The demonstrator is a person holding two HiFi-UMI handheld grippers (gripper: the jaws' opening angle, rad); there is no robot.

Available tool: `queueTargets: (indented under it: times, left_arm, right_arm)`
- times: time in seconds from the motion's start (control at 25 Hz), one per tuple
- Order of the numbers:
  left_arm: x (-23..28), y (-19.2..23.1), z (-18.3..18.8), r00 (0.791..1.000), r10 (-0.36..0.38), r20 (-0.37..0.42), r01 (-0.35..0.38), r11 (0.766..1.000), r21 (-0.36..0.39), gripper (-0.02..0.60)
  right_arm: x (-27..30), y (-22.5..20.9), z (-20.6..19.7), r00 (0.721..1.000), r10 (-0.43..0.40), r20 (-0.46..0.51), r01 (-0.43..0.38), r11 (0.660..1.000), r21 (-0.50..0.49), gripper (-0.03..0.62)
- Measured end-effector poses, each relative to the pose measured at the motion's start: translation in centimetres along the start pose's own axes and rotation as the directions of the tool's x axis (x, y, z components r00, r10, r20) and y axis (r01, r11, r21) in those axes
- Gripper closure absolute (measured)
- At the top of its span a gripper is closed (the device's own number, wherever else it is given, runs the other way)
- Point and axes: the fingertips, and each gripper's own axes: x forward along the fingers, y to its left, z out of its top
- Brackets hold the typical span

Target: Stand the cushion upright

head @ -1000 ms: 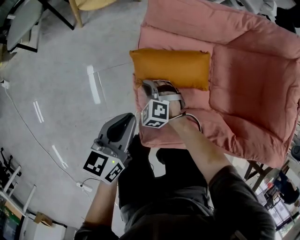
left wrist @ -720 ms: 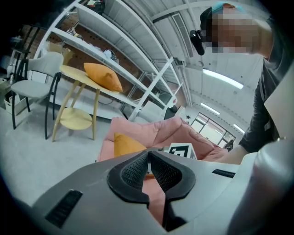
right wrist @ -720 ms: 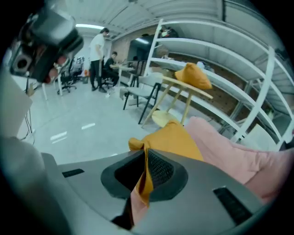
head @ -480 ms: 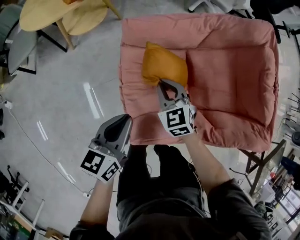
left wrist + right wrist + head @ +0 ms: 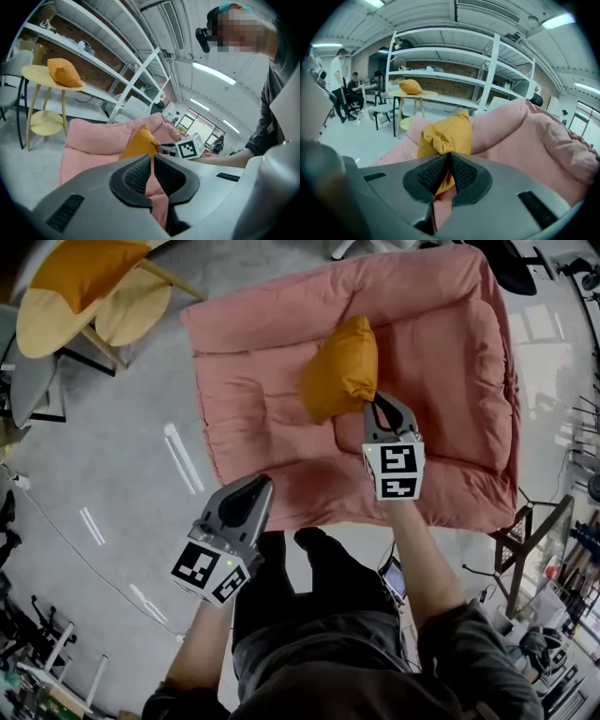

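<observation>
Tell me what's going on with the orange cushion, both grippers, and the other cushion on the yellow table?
Orange cushion: tipped up on end above the pink sofa, one corner pinched.
Right gripper: shut on the orange cushion's corner.
Left gripper: shut, empty, off the sofa's near edge.
Second cushion: lying on the yellow table.

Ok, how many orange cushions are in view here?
2. One orange cushion hangs pinched in the right gripper over the pink sofa; the other cushion lies on the yellow round table. More may be hidden.
</observation>
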Motion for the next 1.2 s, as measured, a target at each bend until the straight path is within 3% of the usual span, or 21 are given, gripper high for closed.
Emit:
queueTargets:
  times: [0.24, 0.64, 0.76, 1.0, 1.2]
  left_arm:
    - [3.8, -3.3, 0.5, 1.0, -0.025, -0.018, 0.025, 0.999, 0.035, 0.569]
    - [7.1, -6.9, -0.3, 0.999, -0.026, -0.041, 0.029, 0.997, 0.071, 0.569]
    - [7.5, -8.2, -0.3, 0.998, -0.03, -0.046, 0.034, 0.996, 0.079, 0.569]
    - [7.0, -9.8, 1.0, 0.999, -0.033, -0.039, 0.037, 0.993, 0.111, 0.569]
    - [4.9, -10.6, 1.7, 0.999, -0.022, -0.033, 0.026, 0.992, 0.126, 0.569]
  right_arm:
    - [-0.9, -7.7, -5.7, 0.991, -0.089, -0.096, 0.101, 0.985, 0.137, 0.565]
    - [-1.9, -13.3, -11.2, 0.971, -0.124, -0.202, 0.181, 0.94, 0.29, 0.558]
    - [-3.0, -13.4, -11.2, 0.976, -0.103, -0.19, 0.163, 0.927, 0.337, 0.471]
    - [-7.2, -13.0, -8.2, 0.99, -0.097, -0.102, 0.126, 0.929, 0.346, 0.467]
    - [-11.5, -11.1, -3.8, 0.998, -0.057, 0.017, 0.048, 0.941, 0.334, 0.468]
